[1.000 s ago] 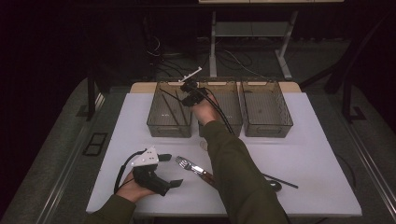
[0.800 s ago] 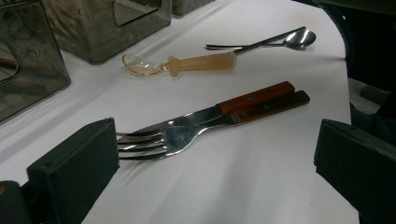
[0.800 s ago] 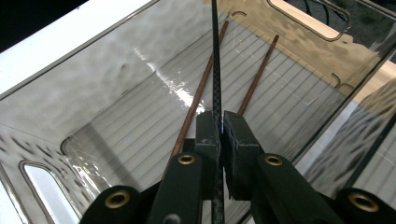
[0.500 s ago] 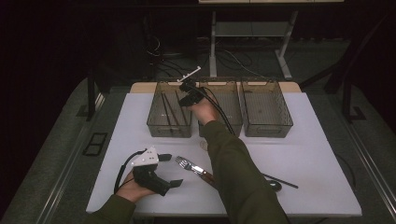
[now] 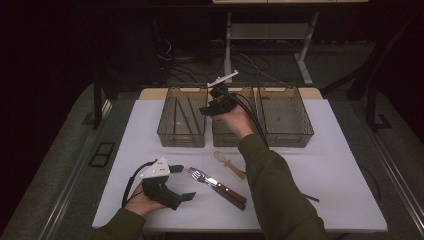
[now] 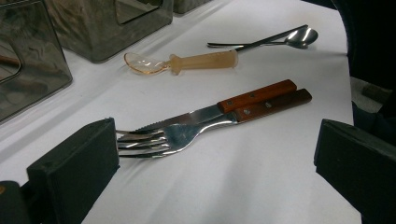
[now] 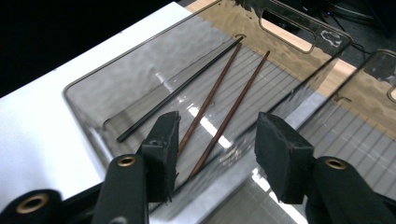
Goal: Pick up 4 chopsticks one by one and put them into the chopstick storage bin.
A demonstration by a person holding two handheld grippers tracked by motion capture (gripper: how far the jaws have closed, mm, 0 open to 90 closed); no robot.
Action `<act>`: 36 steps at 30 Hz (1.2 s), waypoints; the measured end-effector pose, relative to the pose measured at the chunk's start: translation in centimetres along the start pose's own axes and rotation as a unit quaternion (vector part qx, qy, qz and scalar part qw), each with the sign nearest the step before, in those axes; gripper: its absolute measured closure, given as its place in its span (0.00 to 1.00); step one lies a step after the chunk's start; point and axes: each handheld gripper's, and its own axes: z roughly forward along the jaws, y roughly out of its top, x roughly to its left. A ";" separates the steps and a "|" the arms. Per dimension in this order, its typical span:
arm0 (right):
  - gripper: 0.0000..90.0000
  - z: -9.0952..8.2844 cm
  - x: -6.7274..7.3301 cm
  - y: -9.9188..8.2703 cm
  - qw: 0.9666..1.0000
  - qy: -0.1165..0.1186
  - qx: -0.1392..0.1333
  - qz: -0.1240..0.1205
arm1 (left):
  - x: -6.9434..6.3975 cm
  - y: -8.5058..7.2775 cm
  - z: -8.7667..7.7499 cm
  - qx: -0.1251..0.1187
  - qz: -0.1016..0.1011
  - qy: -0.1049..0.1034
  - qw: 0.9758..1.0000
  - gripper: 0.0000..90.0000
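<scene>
My right gripper [image 5: 210, 107] hovers over the wall between the left bin [image 5: 166, 131] and the middle bin [image 5: 226, 138]. Its jaws [image 7: 222, 140] have just been opening and stand apart with nothing between them. Below them, in the left bin [image 7: 93, 93], lie a black chopstick [image 7: 182, 91] and two brown chopsticks [image 7: 211, 99]. My left gripper [image 5: 183, 182] rests on the table at the front left, open [image 6: 217, 151]. A fork [image 6: 154, 140] and a knife [image 6: 261, 95] with wooden handles lie between its jaws, untouched.
An amber plastic spoon [image 6: 187, 61] and a metal spoon [image 6: 285, 37] lie on the white table [image 5: 340, 165] beyond the fork. A third clear bin [image 5: 287, 131] stands at the back right. The right forearm [image 5: 270, 185] crosses the table's middle.
The right hand has drifted right, from over the left bin toward the middle bin. The left hand and the cutlery have stayed put.
</scene>
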 end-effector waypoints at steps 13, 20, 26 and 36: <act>0.39 -4.3 -0.6 -3.0 1.000 0.016 -0.007 -0.019 | 0.0 -0.1 0.0 0.008 -0.001 0.002 1.000 0.00; 0.33 -6.0 -0.8 -4.7 0.999 0.021 -0.004 -0.038 | 0.1 -0.1 0.0 0.011 -0.001 0.004 1.000 0.00; 0.31 -7.3 -1.0 -6.3 0.999 0.028 -0.005 -0.044 | 0.0 -0.2 0.0 0.010 -0.004 0.005 1.000 0.00; 0.30 -9.3 -1.5 -9.3 0.997 0.040 -0.020 -0.056 | 0.2 -0.2 0.0 0.012 0.000 0.006 1.000 0.00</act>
